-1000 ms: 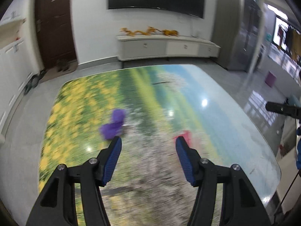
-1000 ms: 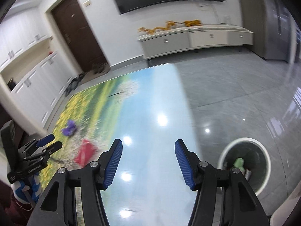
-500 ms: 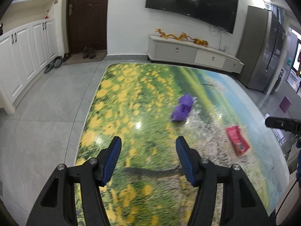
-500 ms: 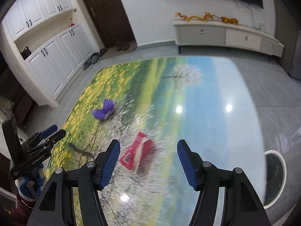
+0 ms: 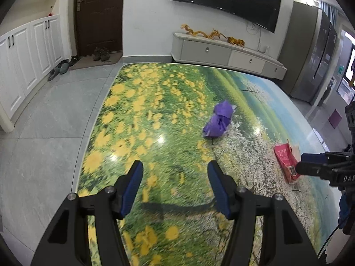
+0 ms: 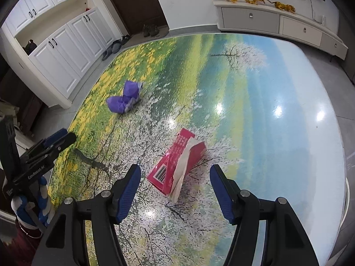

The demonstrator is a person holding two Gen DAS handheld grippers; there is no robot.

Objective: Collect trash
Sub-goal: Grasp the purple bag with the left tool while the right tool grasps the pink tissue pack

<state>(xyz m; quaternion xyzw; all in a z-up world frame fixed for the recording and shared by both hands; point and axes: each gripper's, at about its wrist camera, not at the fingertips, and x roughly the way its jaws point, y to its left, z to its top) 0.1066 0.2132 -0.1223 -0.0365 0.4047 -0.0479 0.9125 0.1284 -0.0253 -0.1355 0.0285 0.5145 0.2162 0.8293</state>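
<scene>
Right tongs (image 6: pixel 175 182), spread and just widened, hover over the red carton (image 6: pixel 177 166), not touching. Left tongs (image 5: pixel 175 178) gape empty; purple wrapper (image 5: pixel 218 119) at one o'clock. The tabletop (image 6: pixel 288 133) lies bare toward its three-o'clock edge.

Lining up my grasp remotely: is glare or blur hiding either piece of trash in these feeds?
Left wrist view: purple wad is sharp; ceiling-light glare spots sit on the table short of it; near tabletop slightly smeared. Right wrist view: red packet is crisp between the open fingers; glare lies beyond it; fisheye bends the edges.
</scene>
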